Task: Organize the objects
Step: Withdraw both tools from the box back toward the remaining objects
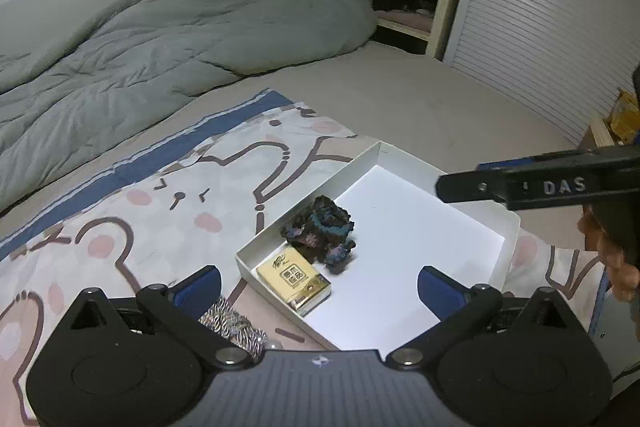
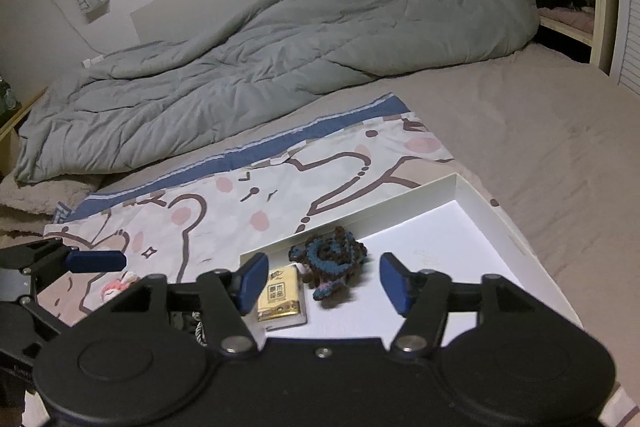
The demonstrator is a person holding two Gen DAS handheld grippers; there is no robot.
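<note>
A shallow white cardboard box lid (image 1: 508, 231) lies open-side-up on the bed, on a cartoon-bear printed cloth (image 1: 132, 211). In its near left corner sit two things already put away: a small gold-wrapped tissue pack (image 1: 294, 279), its long axis running along the tray's left wall, and touching it on the far side a crumpled dark blue-and-brown crocheted scrunchie (image 1: 320, 235). The rest of the tray floor is bare.

Outside the tray, just beside its near left corner, a silvery braided metallic piece (image 1: 234, 323) lies on the cloth, half hidden under the left gripper (image 1: 318, 291). In the right wrist view a small pink-and-white plush trinket (image 2: 116, 287) also rests on the cloth, further left.

The left gripper's jaws stand wide apart with nothing between them; the right gripper (image 2: 322, 281) hangs over the tray, jaws apart and empty too.

The silvery piece lies below and to the left of the left jaws, so the left hand looks nearer to it, probably the next pick.
</note>
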